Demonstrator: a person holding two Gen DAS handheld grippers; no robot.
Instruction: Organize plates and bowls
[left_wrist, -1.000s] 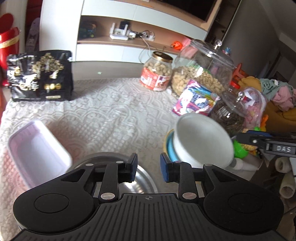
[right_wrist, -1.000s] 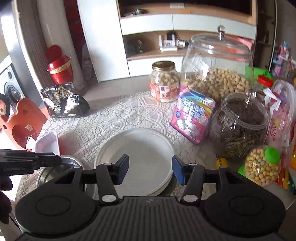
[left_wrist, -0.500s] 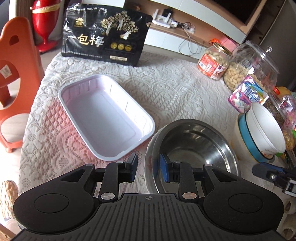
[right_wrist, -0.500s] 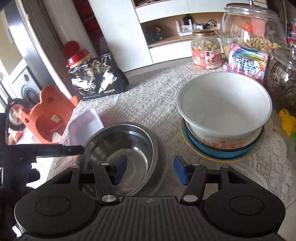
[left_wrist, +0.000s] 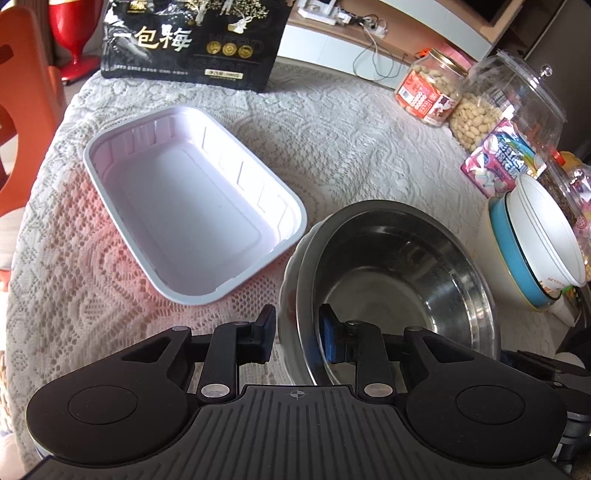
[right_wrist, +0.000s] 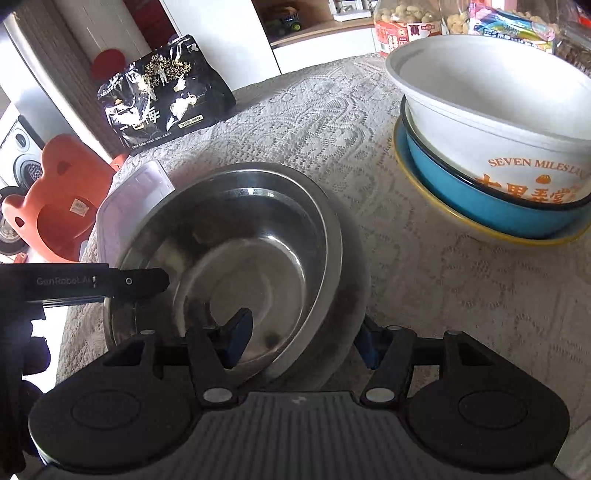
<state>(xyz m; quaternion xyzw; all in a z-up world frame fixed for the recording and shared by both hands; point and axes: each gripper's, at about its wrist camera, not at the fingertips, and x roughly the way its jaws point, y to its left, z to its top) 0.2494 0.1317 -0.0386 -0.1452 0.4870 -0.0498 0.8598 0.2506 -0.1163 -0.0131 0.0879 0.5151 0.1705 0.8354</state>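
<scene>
A steel bowl (left_wrist: 391, 280) sits in a second steel bowl on the lace-covered table; it also shows in the right wrist view (right_wrist: 236, 258). My left gripper (left_wrist: 297, 338) is open, its jaws straddling the bowl's near-left rim. My right gripper (right_wrist: 304, 341) is open, its jaws straddling the rim on the opposite side. The left gripper's finger shows in the right wrist view (right_wrist: 96, 284). A white paper bowl (right_wrist: 495, 107) is stacked in a blue bowl (right_wrist: 491, 203) on a yellow-rimmed plate (right_wrist: 491, 232). A white rectangular tray (left_wrist: 192, 199) lies left of the steel bowls.
A black snack bag (left_wrist: 192, 40) stands at the table's far edge. Glass jars of nuts (left_wrist: 428, 88) and a pink candy packet (left_wrist: 502, 162) stand at the far right. An orange chair (right_wrist: 62, 192) is beside the table's left edge.
Both grippers have dropped closer to the steel bowls and now have their jaws around the rim. The white bowl stack stays in place.
</scene>
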